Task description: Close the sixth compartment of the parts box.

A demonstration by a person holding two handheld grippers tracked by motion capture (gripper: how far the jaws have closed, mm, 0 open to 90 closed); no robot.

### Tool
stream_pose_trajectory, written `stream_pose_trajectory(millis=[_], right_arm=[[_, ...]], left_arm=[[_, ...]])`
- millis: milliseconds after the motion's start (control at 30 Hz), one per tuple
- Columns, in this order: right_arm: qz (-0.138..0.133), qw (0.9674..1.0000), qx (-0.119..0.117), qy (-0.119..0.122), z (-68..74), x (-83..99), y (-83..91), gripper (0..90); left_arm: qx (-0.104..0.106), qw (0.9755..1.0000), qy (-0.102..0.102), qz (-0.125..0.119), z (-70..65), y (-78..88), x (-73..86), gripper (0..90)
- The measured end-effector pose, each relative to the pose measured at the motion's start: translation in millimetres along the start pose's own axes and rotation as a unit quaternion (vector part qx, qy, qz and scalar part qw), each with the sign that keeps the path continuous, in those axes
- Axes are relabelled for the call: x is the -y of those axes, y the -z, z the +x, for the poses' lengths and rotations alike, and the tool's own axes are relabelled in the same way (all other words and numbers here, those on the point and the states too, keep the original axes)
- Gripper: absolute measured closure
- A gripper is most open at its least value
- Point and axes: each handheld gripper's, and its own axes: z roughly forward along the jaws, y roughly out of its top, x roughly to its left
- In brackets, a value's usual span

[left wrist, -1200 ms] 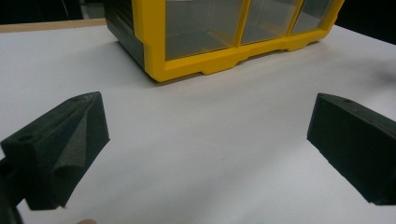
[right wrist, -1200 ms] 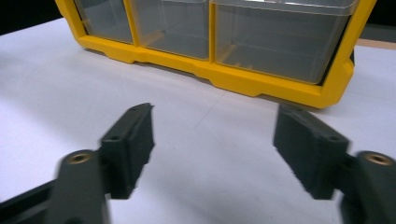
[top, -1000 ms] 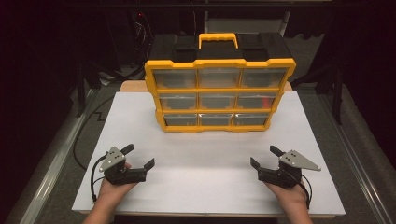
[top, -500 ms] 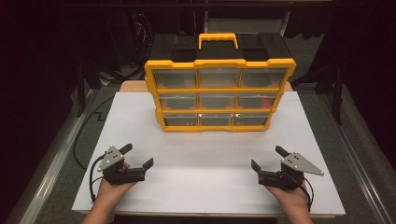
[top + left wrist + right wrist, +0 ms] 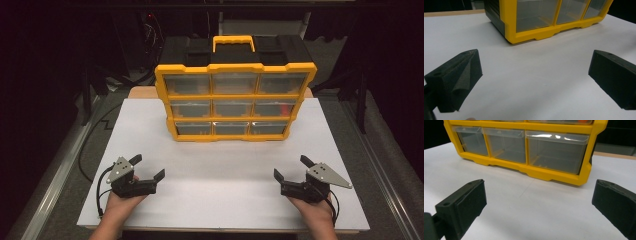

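Both grippers wait, spread wide, before the drawer organizer

The right gripper (image 5: 292, 175) has just been opening its jaws, nothing between them; the left gripper (image 5: 145, 169) is released too. Both hands rest low at the near edge of the white table (image 5: 220, 200), angled inward toward the yellow organizer (image 5: 235, 102) standing well apart, untouched.

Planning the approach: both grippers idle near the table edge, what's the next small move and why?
Probably ease the right gripper forward toward the yellow organizer. Both it and the left gripper stand open, empty and apart from the organizer, whose drawers are all shut.
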Motion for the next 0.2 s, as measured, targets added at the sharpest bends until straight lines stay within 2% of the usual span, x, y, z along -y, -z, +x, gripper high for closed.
stream_pose_trajectory(millis=[200], right_arm=[[-0.008,1.0,-0.001,0.0,2.4,-2.8,3.6,0.0]], left_arm=[[-0.01,0.9999,0.01,-0.006,1.9,3.2,-1.5,0.2]])
